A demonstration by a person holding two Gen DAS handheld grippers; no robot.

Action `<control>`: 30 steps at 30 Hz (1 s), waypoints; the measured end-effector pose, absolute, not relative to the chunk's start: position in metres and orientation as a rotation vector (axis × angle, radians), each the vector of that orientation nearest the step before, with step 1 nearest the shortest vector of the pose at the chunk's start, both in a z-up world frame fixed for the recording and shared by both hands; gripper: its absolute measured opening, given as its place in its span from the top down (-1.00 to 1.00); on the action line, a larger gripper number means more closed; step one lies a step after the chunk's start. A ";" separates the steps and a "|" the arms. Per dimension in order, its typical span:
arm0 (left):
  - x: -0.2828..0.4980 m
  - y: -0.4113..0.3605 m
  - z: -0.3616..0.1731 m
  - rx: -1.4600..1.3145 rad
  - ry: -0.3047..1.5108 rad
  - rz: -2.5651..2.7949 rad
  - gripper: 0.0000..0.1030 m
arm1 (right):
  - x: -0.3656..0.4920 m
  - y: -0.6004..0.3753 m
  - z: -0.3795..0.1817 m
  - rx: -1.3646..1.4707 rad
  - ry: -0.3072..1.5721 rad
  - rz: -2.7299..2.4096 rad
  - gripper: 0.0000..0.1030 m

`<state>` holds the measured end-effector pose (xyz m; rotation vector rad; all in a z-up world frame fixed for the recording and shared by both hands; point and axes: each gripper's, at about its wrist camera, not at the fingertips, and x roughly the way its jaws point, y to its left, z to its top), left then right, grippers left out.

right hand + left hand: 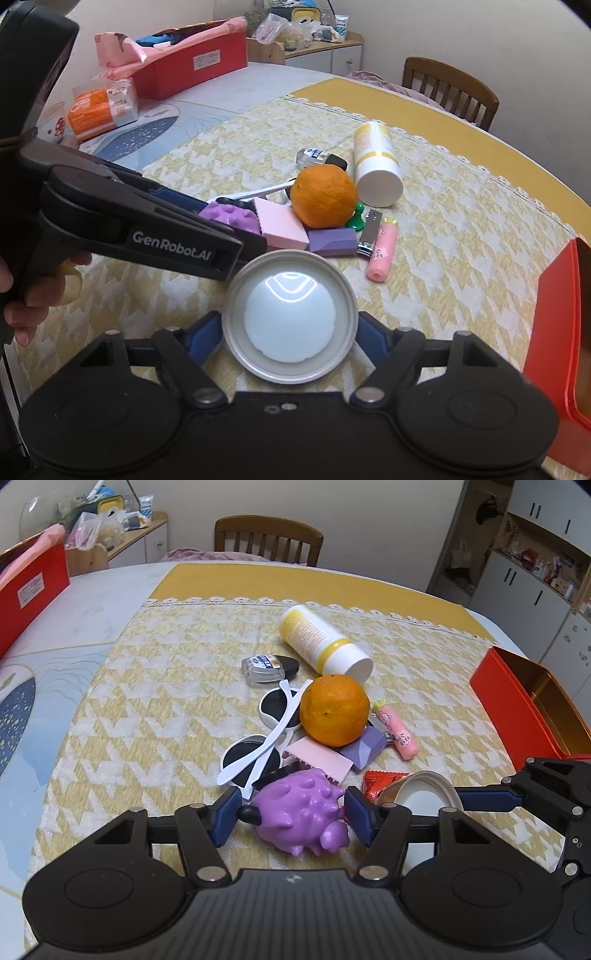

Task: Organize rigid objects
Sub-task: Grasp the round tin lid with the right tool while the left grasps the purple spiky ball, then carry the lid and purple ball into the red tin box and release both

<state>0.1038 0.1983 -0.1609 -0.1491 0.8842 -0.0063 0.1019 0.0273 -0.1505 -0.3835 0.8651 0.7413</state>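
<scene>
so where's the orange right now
In both wrist views the orange sits mid-pile on the yellow checked cloth, resting on the pink block, just in front of the lying white bottle.

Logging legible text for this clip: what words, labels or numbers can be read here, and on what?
"GenRobot.AI": white lettering on the black left gripper, seen from the right wrist view.
Yellow-and-white plastic bottle: fine print, too small to read.
White label on the red cardboard box: too small.
Orange-and-white packet: blurred.
Pink cartoon tube: marks unreadable.
</scene>
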 end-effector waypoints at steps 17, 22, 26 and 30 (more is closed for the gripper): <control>0.088 0.202 -0.154 -0.177 0.894 -0.025 -0.14 | 0.093 0.015 -0.131 -0.378 0.860 0.708 -0.46; 0.082 0.196 -0.142 -0.180 0.887 -0.029 -0.14 | 0.090 -0.003 -0.116 -0.358 0.856 0.692 -0.46; 0.078 0.184 -0.128 -0.170 0.870 -0.032 -0.14 | 0.090 -0.022 -0.102 -0.354 0.840 0.686 -0.46; 0.080 0.170 -0.112 -0.169 0.858 -0.033 -0.14 | 0.096 -0.045 -0.087 -0.354 0.820 0.684 -0.46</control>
